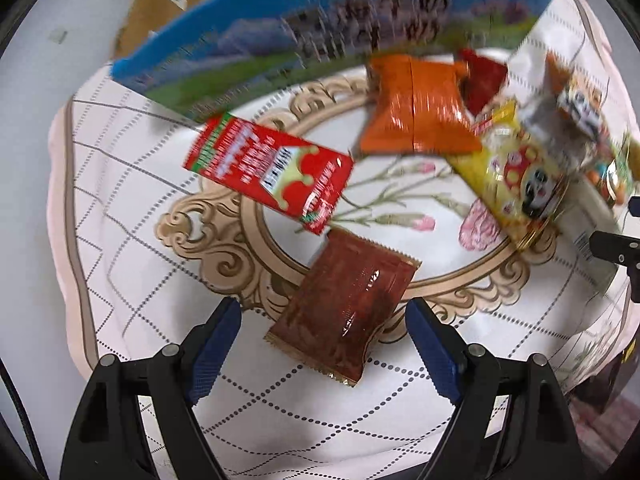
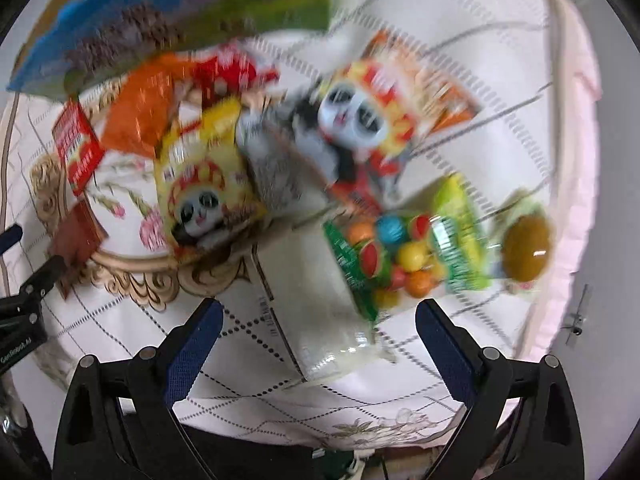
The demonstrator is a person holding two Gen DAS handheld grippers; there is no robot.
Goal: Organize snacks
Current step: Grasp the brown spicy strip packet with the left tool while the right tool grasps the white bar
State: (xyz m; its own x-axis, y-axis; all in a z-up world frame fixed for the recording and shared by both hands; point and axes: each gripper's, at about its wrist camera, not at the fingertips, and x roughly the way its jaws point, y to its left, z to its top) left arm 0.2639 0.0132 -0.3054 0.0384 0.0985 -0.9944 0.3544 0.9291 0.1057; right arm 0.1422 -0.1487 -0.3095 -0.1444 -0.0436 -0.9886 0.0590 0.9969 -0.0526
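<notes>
The snacks lie scattered on a surface (image 1: 132,200) covered by a white cloth printed with dotted diamonds, flowers and a gilt scroll oval.

Left wrist view:
- A brown foil pouch (image 1: 344,304), glossy, rectangular, with crimped serrated ends, lies flat between the fingers of the left hand-held gripper (image 1: 324,328). The jaws stand wide apart and neither blue ribbed pad touches the pouch.
- Just beyond it lies a red carton (image 1: 268,172), flat and rectangular, with one corner beside the pouch's far end.
- Farther off lies an orange foil bag (image 1: 416,108), shiny, with a centre seam. A red packet (image 1: 484,80) is partly hidden behind it.
- A yellow panda bag (image 1: 516,176) lies to the right.
- A blue printed cardboard box (image 1: 320,36) stands at the far edge. Its lettering is smeared by blur.

Right wrist view (heavily blurred):
- The right hand-held gripper (image 2: 320,340) is open and holds nothing. It hangs above a clear-fronted bag of coloured balls (image 2: 392,256), possibly sweets, and a pale white packet (image 2: 312,304) lying partly under it.
- A larger panda bag (image 2: 384,112) lies beyond these.
- A green packet (image 2: 460,236) and a round brown item in wrap (image 2: 526,254) lie to the right. Their details are unreadable.
</notes>
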